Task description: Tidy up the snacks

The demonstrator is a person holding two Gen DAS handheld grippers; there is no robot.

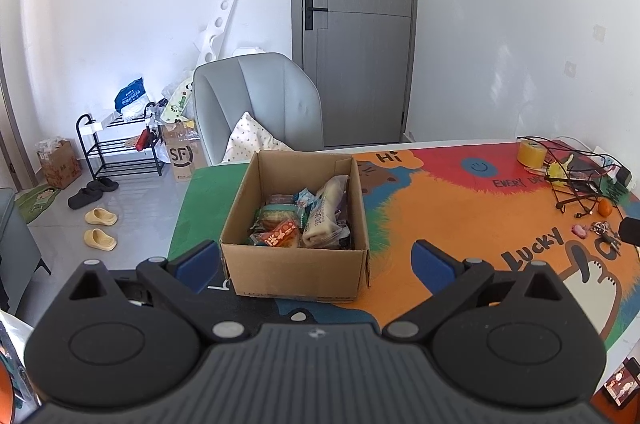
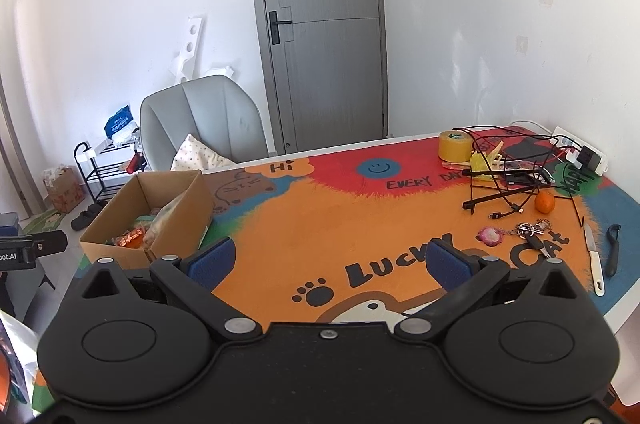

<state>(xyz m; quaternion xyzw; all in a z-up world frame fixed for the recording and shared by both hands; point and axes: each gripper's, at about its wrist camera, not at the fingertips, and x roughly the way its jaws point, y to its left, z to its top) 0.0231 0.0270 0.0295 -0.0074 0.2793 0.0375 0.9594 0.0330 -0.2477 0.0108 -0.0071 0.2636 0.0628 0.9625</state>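
In the left wrist view, the left gripper [image 1: 316, 264] fills the bottom of the frame, its 2 blue-padded fingers [image 1: 200, 262] spread wide apart and holding nothing. Just beyond them, in the middle of the frame, an open cardboard box [image 1: 294, 272] sits on the colourful table mat [image 1: 460, 224], its front wall lying between the fingertips. Inside the box lie the snacks [image 1: 308, 220]: several wrapped packets, with a long pale one [image 1: 326, 212] leaning along the right side and an orange one [image 1: 280, 238] near the front. Behind the box stands a grey chair [image 1: 260, 96] with a dotted cushion [image 1: 252, 140]. At the right edge are a roll of yellow tape [image 1: 530, 152], tangled black cables [image 1: 576, 180] and a small orange [image 1: 604, 208].

In the right wrist view, the right gripper [image 2: 330, 256] takes up the lower frame, its 2 fingers [image 2: 448, 262] also wide apart and empty above the mat [image 2: 320, 224]. The box [image 2: 120, 248] stands at the left, snacks [image 2: 136, 238] showing inside it. In the right half lie the tape [image 2: 454, 146], cables [image 2: 504, 184], orange [image 2: 545, 203], a bunch of keys [image 2: 528, 232], a white-handled knife [image 2: 594, 260] and a black peeler [image 2: 613, 250]. Part of the left gripper [image 2: 28, 248] shows at the left edge.
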